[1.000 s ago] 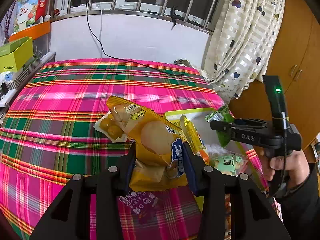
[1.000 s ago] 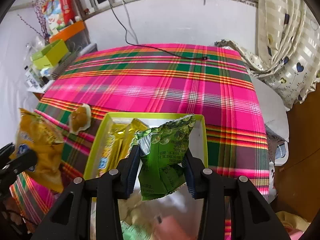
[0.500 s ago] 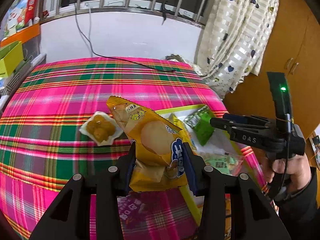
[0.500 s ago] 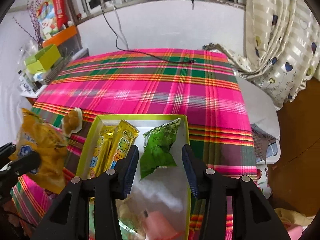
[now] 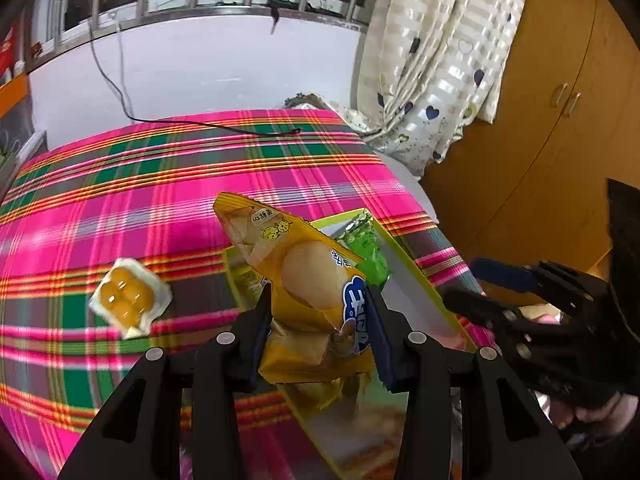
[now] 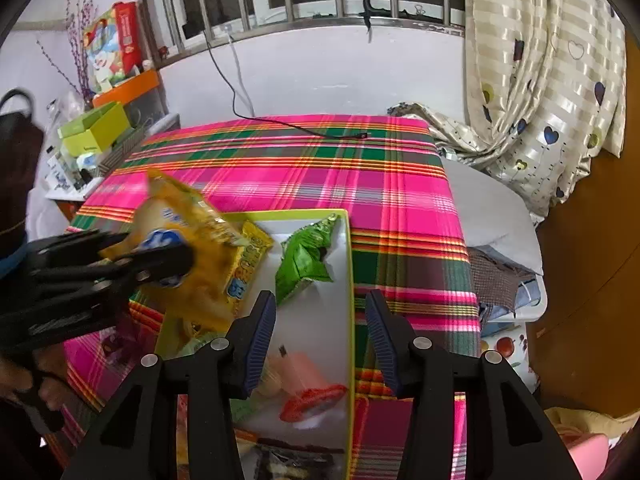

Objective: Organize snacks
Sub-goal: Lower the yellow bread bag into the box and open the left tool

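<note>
My left gripper (image 5: 318, 316) is shut on a yellow snack bag (image 5: 304, 280), held above the left rim of the lime-edged white tray (image 6: 349, 264). The same bag (image 6: 192, 240) shows blurred at left in the right wrist view, in the left gripper (image 6: 160, 264). My right gripper (image 6: 320, 328) hangs over the tray, jaws opening with nothing between them. The green snack packet (image 6: 306, 258) lies loose in the tray's far right corner, ahead of the fingers. Yellow bar packets (image 6: 248, 264) lie beside it. A small clear pack of yellow balls (image 5: 128, 298) rests on the plaid cloth.
Pink and red wrapped snacks (image 6: 308, 384) sit in the tray's near part. The plaid-covered table (image 6: 320, 168) stretches back to a white wall, with a black cable (image 6: 320, 130) on it. Boxes (image 6: 96, 124) stand at far left, a curtain (image 6: 540, 80) and wooden cabinet (image 5: 560, 120) at right.
The right gripper let go of the green packet, which now lies in the tray, and drew back with jaws widening. The left gripper carried the yellow bag rightward toward the tray.
</note>
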`<state>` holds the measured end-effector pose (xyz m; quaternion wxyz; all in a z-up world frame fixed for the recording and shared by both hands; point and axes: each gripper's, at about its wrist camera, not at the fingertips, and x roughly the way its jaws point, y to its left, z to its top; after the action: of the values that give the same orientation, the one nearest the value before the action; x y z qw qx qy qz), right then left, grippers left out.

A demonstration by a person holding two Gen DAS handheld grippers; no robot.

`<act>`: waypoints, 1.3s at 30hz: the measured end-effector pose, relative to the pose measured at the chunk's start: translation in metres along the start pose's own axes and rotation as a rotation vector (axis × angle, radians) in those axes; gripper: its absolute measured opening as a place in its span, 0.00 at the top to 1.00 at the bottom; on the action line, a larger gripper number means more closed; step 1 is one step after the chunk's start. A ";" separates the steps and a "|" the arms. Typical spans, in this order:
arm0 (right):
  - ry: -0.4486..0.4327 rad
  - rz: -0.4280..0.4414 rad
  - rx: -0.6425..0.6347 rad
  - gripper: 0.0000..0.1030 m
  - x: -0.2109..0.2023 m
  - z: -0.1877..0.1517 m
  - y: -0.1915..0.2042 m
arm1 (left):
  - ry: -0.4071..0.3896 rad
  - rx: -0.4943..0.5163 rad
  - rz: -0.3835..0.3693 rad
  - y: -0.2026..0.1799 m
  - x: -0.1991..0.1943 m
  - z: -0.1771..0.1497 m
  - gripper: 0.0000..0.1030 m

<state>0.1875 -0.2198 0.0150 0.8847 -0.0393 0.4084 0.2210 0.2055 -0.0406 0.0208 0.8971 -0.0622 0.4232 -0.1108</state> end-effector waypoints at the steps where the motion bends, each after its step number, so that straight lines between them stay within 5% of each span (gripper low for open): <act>1: -0.001 0.001 0.001 0.56 0.000 -0.001 -0.001 | 0.008 0.004 0.005 -0.002 0.007 0.003 0.57; 18: -0.010 0.010 0.003 0.56 0.001 -0.005 -0.009 | 0.088 0.099 0.046 -0.021 0.058 0.020 0.54; 22: -0.020 0.010 -0.010 0.55 -0.004 -0.007 -0.003 | 0.063 0.096 0.040 -0.021 0.048 0.019 0.40; 39: -0.085 -0.018 -0.065 0.53 -0.042 -0.014 0.027 | -0.057 0.045 -0.019 -0.015 -0.024 -0.002 0.40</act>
<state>0.1424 -0.2140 0.0400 0.9015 -0.0623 0.3625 0.2280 0.1869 -0.0494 0.0410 0.9088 -0.0490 0.3943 -0.1273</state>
